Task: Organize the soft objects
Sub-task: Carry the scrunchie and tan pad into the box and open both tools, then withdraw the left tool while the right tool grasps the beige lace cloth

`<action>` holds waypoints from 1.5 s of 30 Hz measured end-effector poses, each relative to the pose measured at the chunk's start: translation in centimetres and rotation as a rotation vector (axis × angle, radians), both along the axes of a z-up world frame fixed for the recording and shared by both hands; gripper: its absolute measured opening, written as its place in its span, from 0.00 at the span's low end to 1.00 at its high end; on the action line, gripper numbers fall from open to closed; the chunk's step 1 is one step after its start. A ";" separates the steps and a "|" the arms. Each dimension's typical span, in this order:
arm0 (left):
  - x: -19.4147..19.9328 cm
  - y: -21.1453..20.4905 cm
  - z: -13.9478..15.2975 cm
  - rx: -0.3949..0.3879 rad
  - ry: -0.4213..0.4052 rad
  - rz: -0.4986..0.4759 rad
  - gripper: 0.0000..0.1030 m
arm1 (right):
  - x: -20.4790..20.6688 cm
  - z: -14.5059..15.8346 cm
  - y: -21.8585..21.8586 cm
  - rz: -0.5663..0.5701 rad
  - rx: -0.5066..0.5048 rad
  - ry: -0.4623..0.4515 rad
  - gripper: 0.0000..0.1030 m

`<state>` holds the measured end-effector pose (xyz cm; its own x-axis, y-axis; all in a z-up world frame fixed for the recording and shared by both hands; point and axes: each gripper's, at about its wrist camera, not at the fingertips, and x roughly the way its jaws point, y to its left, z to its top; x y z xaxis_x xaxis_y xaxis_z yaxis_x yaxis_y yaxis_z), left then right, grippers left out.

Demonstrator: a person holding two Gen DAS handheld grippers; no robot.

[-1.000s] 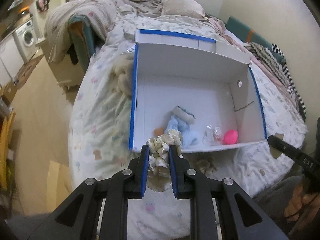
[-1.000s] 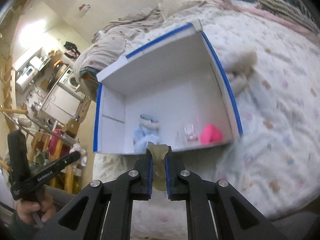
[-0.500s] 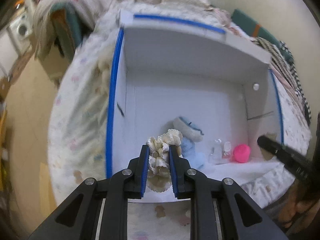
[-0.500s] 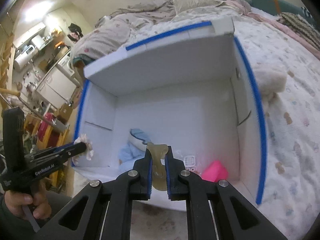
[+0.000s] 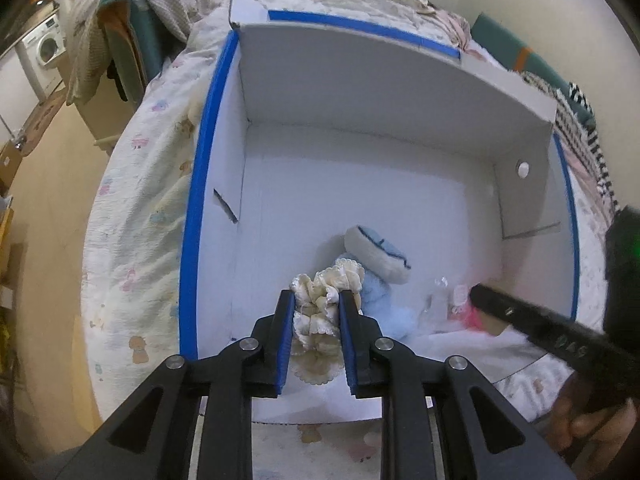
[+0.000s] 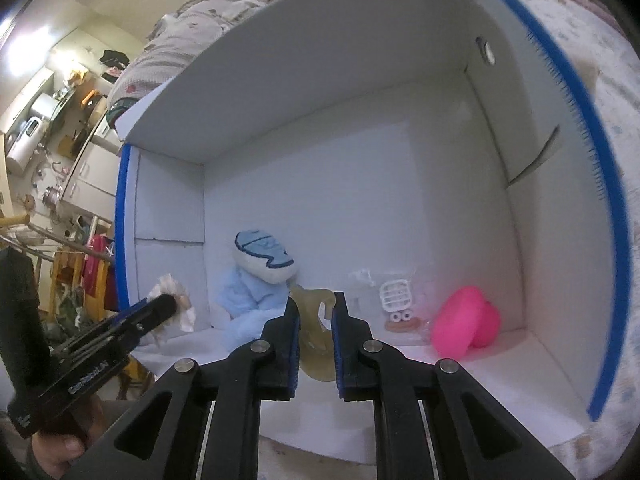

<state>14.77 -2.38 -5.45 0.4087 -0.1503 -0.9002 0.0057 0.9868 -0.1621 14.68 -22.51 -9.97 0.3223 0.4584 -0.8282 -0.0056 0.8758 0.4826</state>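
Note:
A white cardboard box with blue-taped edges [image 5: 400, 184] lies open on the bed. My left gripper [image 5: 316, 300] is shut on a cream lace scrunchie [image 5: 320, 312], held over the box's near left floor; it also shows in the right wrist view [image 6: 172, 312]. My right gripper [image 6: 314, 308] is shut on a tan soft piece [image 6: 316, 332] over the box's near middle. A light-blue plush toy [image 6: 256, 280] and a pink soft heart [image 6: 466, 322] lie inside near the front.
A clear packet with a small white toy [image 6: 394, 306] lies between the plush and the heart. The box [image 6: 360, 140] sits on a patterned bedspread [image 5: 140, 216]. Pillows and blankets are heaped behind it. A washing machine [image 5: 42, 46] stands at far left.
Both grippers have moved forward from in front of the box to inside its front opening, each still holding its item. The box now fills both views.

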 end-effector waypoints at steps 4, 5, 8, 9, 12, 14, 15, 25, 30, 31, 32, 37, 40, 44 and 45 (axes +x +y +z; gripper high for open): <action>0.1 0.3 0.4 -0.018 -0.008 0.016 0.21 | 0.1 -0.5 0.7 0.009 0.016 0.024 0.19; 0.1 0.3 0.4 -0.020 -0.004 0.021 0.24 | 0.1 -0.7 0.8 0.009 0.018 0.027 0.20; 0.2 0.2 0.3 -0.021 0.011 0.021 0.27 | 0.0 -0.8 1.0 0.005 0.008 0.028 0.45; 0.1 0.1 0.2 -0.019 0.012 0.016 0.28 | 0.0 -0.8 1.1 0.002 0.007 0.027 0.53; 0.1 -0.1 0.2 -0.006 0.027 0.015 0.52 | -0.1 -0.5 1.1 -0.003 0.004 0.020 0.59; 0.1 0.0 0.3 0.007 0.020 0.031 0.65 | -0.2 -0.4 1.1 -0.006 -0.009 0.012 0.65; 0.1 -0.1 0.3 0.007 0.018 0.034 0.66 | -0.2 -0.4 1.1 -0.009 -0.010 0.009 0.66; -0.3 0.2 0.6 0.002 0.017 0.032 0.66 | -0.3 -0.3 0.7 -0.025 -0.006 -0.009 0.66; -1.0 0.1 1.3 0.017 -0.020 0.024 0.66 | -0.9 0.2 0.2 -0.039 -0.008 -0.034 0.66; -1.2 0.1 1.5 0.025 -0.027 0.023 0.66 | -1.0 0.3 0.1 -0.043 -0.007 -0.038 0.66; -1.5 0.1 1.6 0.024 -0.030 0.022 0.66 | -1.2 0.5 -0.1 -0.048 -0.009 -0.045 0.66; -3.2 -0.1 2.8 0.029 -0.076 0.007 0.66 | -2.5 1.7 -0.5 -0.057 -0.030 -0.090 0.66; -4.2 -0.1 2.9 0.033 -0.086 0.005 0.70 | -3.4 2.4 -0.8 -0.062 -0.030 -0.112 0.66; -5.3 0.3 2.2 0.027 -0.062 0.023 0.71 | -4.6 3.2 -1.4 -0.073 -0.029 -0.131 0.66; -5.7 0.5 2.1 0.023 -0.056 0.027 0.71 | -4.9 3.3 -1.6 -0.080 -0.023 -0.134 0.67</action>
